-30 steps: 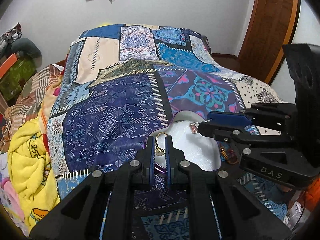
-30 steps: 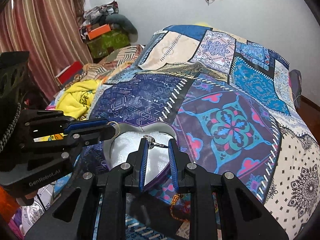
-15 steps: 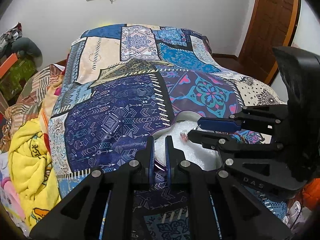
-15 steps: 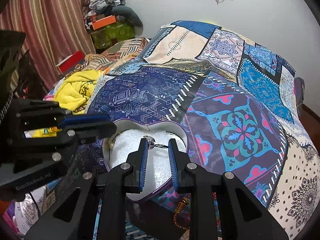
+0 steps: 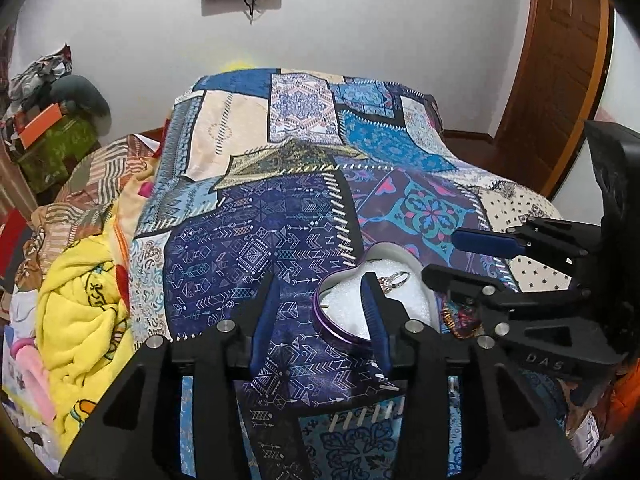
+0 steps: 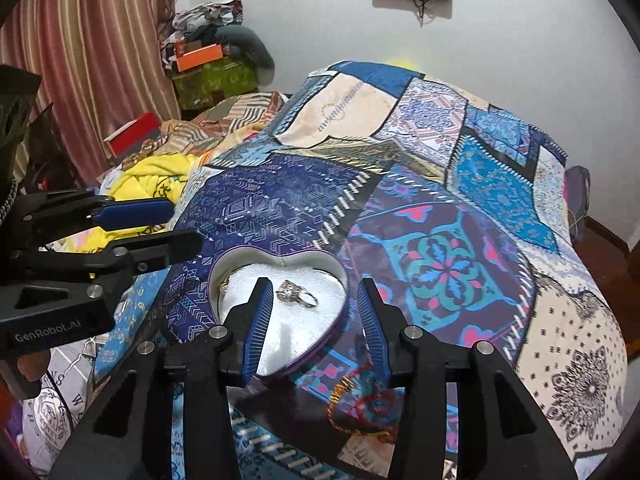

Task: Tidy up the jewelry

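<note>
Purple metal forms the wall of one heart-shaped tin (image 6: 336, 334), lined with white foam padding (image 6: 280, 312) of a grainy, pebbled texture. It sits on a patchwork bedspread (image 6: 440, 272) printed in blue, teal and pink geometric blocks.

Jewelry count inside the tin: two rings. One silver ring (image 6: 298, 295) with a pale clustered stone lies on the foam just ahead of the right gripper (image 6: 316, 312), close to the inner face of its left finger but not held. One thin gold ring (image 6: 225, 285) rests against the tin's left wall, partly hidden. A beaded red-and-gold bracelet (image 6: 356, 396) lies on the bedspread outside the tin, below the right gripper's jaws.

Gripper count: two, both black plastic with blue ribbed pads (image 6: 260, 320).

- Right gripper — jaws spread wide, empty, straddling the tin's right lobe.
- Left gripper (image 5: 320, 316) — jaws spread wide, empty; the right finger overlaps the tin (image 5: 332, 328), the left finger stands over bare bedspread (image 5: 240, 248).

In the left wrist view the silver ring (image 5: 394, 280) appears just beyond the right fingertip.
</note>
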